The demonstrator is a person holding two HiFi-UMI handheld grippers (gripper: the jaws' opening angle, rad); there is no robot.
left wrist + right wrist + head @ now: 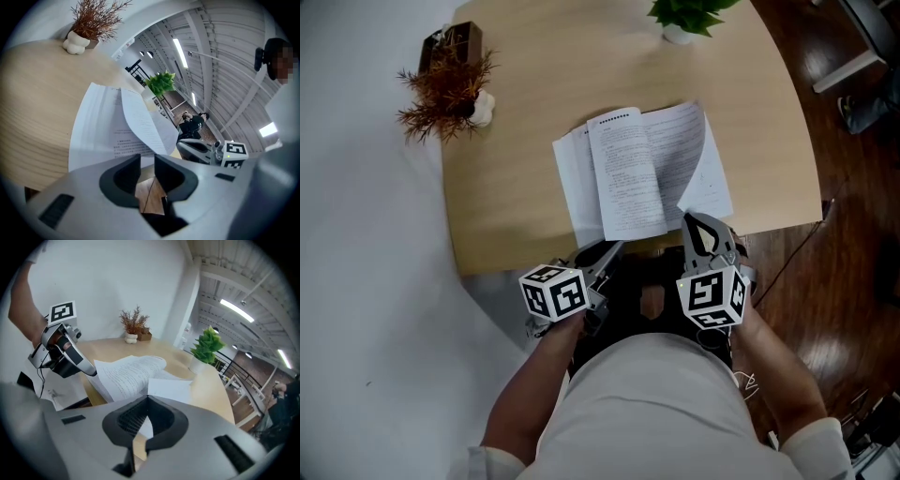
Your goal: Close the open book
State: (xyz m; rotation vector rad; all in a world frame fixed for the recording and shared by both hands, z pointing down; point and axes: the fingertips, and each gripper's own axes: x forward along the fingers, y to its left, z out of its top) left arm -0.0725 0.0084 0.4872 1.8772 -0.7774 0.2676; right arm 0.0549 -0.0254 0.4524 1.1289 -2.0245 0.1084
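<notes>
The open book lies on the round wooden table near its front edge. One printed leaf stands up in the middle, and the right-hand page curls up at its near corner. My right gripper is shut, its tips right at that lifted corner; I cannot tell whether they touch it. In the right gripper view the page lies just beyond the closed right gripper. My left gripper hovers off the book's near left edge. The left gripper has its jaws slightly apart, with nothing between them.
A dried reddish plant in a white vase stands at the table's far left and a green potted plant at the far edge. Dark wooden floor lies to the right. The person's lap is just below the table's front edge.
</notes>
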